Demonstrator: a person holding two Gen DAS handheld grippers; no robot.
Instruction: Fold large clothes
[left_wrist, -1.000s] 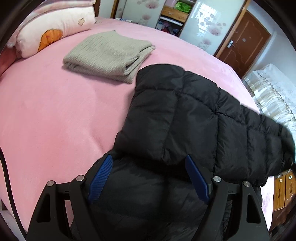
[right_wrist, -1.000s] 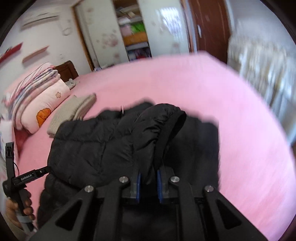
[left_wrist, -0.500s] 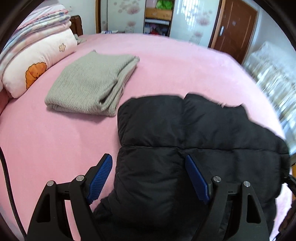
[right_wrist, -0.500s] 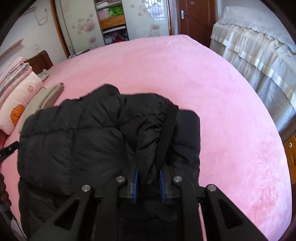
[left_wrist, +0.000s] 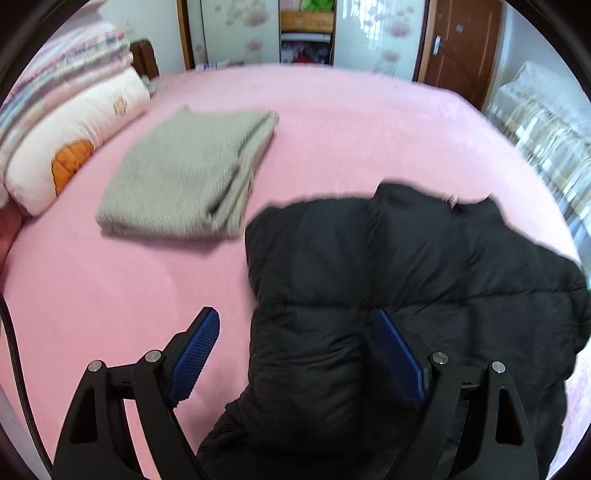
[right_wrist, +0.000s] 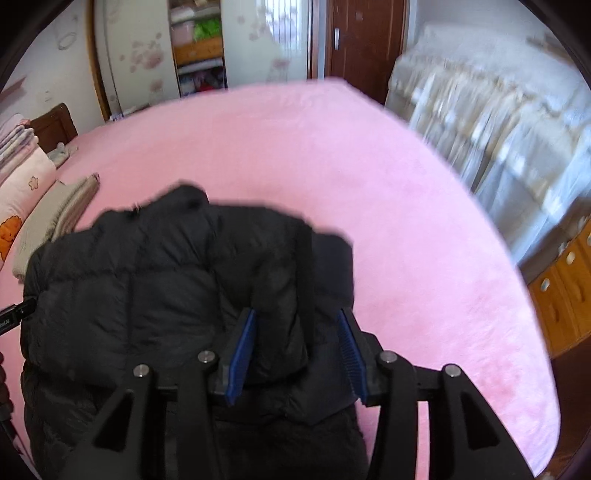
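Note:
A black puffer jacket (left_wrist: 424, 266) lies folded on the pink bed (left_wrist: 110, 295). My left gripper (left_wrist: 295, 317) hovers over the jacket's left edge with its jaws wide and still opening. One of its fingers is above the pink sheet and the other above the jacket, and the pads press on nothing. In the right wrist view, my right gripper (right_wrist: 297, 314) sits low over the jacket (right_wrist: 147, 280) with its jaws opening. A bulging fold with a black strap lies loosely between the blue pads (right_wrist: 242, 354).
A folded beige sweater (left_wrist: 192, 173) lies on the bed beyond the jacket, beside a white and pink pillow (left_wrist: 74, 125). A wardrobe (left_wrist: 306, 33) and a brown door (left_wrist: 458, 40) stand behind the bed. Cloth-covered furniture (right_wrist: 498, 129) and wooden drawers (right_wrist: 565, 288) flank the right side.
The right gripper's jaws, earlier pinched on the jacket fold, have parted and the fold has settled onto the jacket. The left gripper has shifted from over the jacket to its left edge.

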